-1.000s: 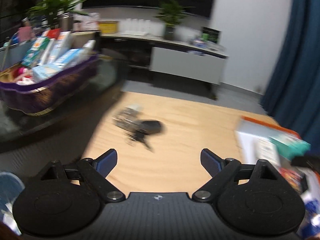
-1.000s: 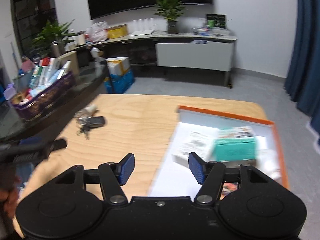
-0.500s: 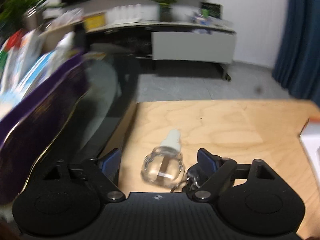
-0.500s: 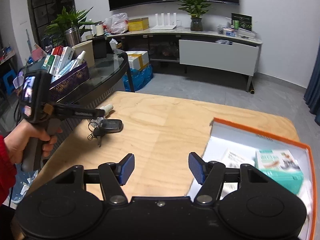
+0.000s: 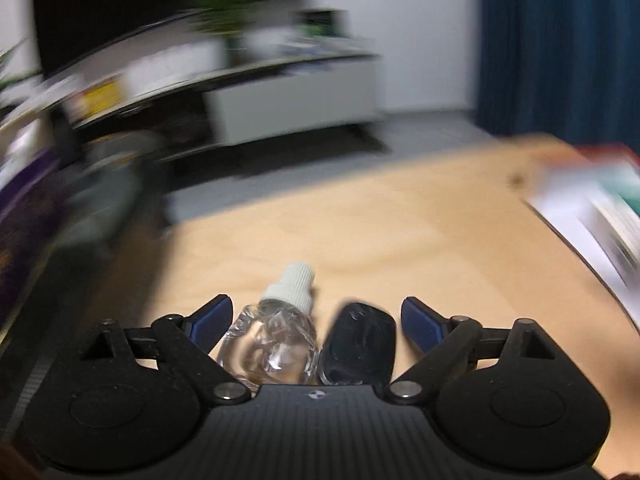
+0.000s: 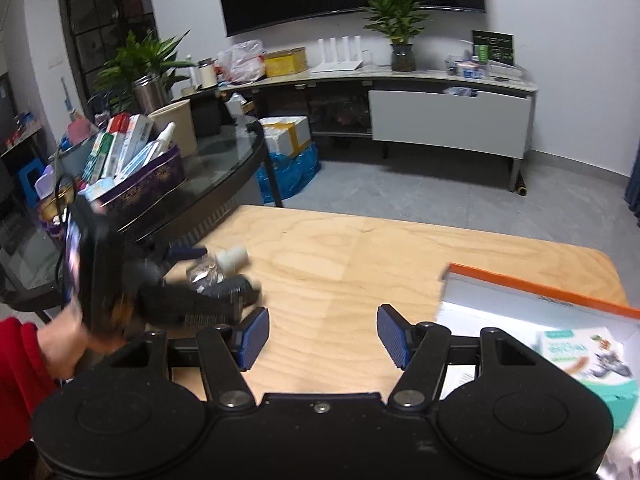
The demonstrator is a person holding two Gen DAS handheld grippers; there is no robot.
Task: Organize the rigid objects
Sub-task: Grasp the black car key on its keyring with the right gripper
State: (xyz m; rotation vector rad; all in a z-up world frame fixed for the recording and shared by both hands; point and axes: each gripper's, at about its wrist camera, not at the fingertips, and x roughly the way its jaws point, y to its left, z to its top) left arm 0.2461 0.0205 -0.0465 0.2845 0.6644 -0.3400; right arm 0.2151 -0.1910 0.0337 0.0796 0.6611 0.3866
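With my left gripper (image 5: pixel 316 320) opening around the clear bottle (image 5: pixel 276 340) and black key fob (image 5: pixel 358 344) at lower centre, gripping nothing, I'd next choose one and close, my right gripper (image 6: pixel 322 336) waiting open and empty.

Left gripper (image 5: pixel 316 318): black body, blue pads, jaws opening. Between them, a clear bottle (image 5: pixel 272 348) with a pale grey ribbed cap, and beside it on the right a glossy black key fob (image 5: pixel 358 346). Underneath, table (image 5: pixel 400 240) of light plywood with faint grain. Right gripper (image 6: pixel 323 336): black, ribbed blue pads. To its right, a box (image 6: pixel 536 288) with orange rim and white interior, holding a teal-and-white carton (image 6: pixel 588 364). At left, a red sleeve (image 6: pixel 20 364).
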